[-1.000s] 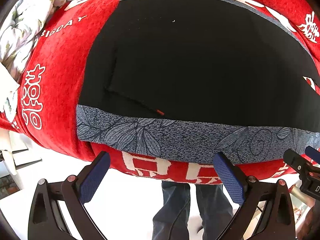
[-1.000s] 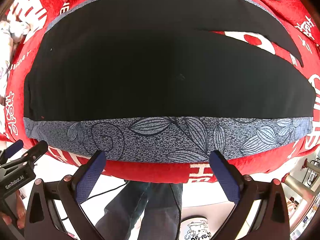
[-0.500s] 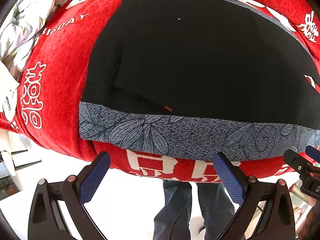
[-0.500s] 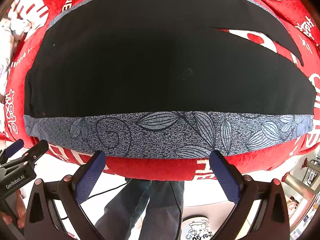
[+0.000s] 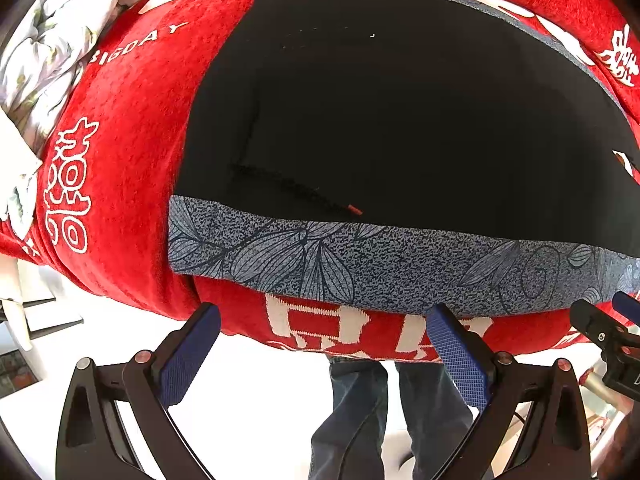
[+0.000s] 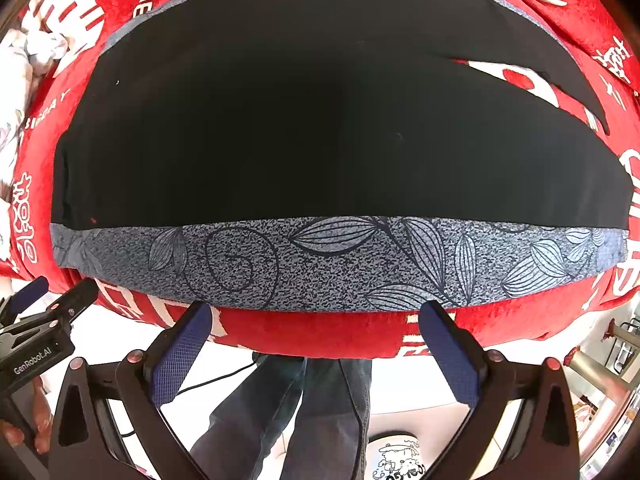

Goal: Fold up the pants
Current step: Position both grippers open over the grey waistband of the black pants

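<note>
Both views have closed in on the pants' (image 6: 340, 140) patterned waistband (image 6: 340, 268); left gripper (image 5: 324, 320) and right gripper (image 6: 316, 316) gape wide, empty, grasp pending

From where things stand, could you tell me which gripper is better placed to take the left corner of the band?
Left gripper: the band corner sits just above its open jaws.

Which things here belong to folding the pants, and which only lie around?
For the job:
black pants
their grey leaf-patterned band
left gripper, open
right gripper, open

Lying about:
red blanket
white floral bedding
</note>
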### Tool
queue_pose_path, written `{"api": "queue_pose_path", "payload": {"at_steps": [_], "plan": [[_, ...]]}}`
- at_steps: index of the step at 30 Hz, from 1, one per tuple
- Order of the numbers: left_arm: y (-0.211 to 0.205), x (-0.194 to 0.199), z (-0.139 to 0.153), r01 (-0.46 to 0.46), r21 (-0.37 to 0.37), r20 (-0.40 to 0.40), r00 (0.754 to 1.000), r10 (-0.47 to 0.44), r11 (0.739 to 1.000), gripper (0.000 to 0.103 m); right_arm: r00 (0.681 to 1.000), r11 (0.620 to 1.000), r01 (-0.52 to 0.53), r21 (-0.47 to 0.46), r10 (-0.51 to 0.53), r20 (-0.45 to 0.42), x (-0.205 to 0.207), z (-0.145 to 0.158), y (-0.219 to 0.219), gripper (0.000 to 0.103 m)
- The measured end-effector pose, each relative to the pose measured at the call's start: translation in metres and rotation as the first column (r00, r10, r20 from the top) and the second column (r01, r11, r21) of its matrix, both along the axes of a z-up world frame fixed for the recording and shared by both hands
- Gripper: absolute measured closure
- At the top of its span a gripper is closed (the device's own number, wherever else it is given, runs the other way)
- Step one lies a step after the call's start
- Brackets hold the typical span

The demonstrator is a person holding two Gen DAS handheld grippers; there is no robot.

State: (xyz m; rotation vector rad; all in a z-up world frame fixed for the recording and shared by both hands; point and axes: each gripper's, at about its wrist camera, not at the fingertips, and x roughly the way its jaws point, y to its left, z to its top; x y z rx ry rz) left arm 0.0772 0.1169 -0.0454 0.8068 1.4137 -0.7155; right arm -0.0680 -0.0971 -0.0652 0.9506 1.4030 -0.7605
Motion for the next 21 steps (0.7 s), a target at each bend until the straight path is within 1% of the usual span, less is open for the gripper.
{"api": "queue_pose_path", "payload": {"at_steps": [21], "plan": [[0.006,0.000,-0.003,-0.003,0.001,-0.005,1.000,0.003,1.000,0.000,1.000,1.000,0.001,0.003,-0.001,0.017,0.006,0.011,-0.003,0.000]]}}
